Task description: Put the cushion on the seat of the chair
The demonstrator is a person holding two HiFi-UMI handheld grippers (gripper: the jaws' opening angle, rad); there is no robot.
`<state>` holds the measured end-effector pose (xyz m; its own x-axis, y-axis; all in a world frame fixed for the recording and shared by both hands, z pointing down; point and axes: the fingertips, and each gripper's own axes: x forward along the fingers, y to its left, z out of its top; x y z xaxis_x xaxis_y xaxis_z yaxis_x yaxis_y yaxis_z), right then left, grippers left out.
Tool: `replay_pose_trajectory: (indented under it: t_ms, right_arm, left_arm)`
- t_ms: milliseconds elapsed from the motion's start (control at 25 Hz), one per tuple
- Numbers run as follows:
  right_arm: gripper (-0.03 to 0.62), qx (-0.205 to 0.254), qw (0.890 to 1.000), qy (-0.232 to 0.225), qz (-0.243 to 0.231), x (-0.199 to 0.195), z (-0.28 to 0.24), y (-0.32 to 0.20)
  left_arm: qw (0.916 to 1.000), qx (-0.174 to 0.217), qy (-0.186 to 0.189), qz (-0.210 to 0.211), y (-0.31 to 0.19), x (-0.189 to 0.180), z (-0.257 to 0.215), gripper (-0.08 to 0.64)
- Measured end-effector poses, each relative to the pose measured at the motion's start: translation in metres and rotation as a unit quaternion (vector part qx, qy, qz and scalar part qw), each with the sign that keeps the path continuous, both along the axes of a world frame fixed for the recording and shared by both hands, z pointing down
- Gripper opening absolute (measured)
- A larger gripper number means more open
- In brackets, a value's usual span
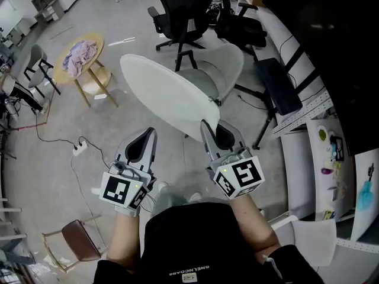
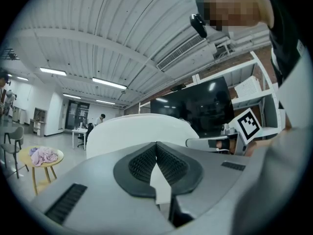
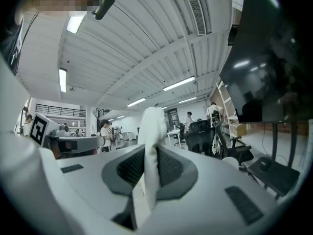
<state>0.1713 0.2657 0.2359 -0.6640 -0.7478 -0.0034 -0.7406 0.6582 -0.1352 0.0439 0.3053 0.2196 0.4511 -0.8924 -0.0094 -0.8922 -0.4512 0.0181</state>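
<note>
A flat, oval white cushion [image 1: 166,93] hangs in the air in front of me, tilted down to the right. My right gripper [image 1: 204,126] is shut on its near right edge; in the right gripper view the white edge [image 3: 151,131] sits pinched between the dark pads [image 3: 168,168]. My left gripper [image 1: 151,132] is a little below the cushion's near edge, apart from it, jaws together and holding nothing [image 2: 156,145]. The cushion [image 2: 142,131] fills the space behind those jaws. A pale grey chair [image 1: 228,64] stands on the floor behind the cushion, its seat partly hidden.
Black office chairs [image 1: 183,10] stand behind the pale chair. A round wooden table with a pink cloth [image 1: 80,55] is at the far left. A power strip and cable [image 1: 80,148] lie on the floor. A small brown chair [image 1: 77,241] is near left. A white desk [image 1: 331,158] runs along the right.
</note>
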Motion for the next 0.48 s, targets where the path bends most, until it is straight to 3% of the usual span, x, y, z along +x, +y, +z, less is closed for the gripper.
replay_pose_trajectory:
  t_ms: [240, 480]
  right_arm:
    - [0.051, -0.006, 1.0, 0.012, 0.004, 0.011, 0.009, -0.011]
    - [0.051, -0.015, 1.0, 0.009, 0.007, 0.003, 0.016, -0.03]
  left_arm:
    - [0.9998, -0.002, 0.022, 0.0, -0.009, 0.0, 0.001, 0.012]
    - [0.9998, -0.01, 0.016, 0.005, -0.028, -0.006, 0.014, 0.012]
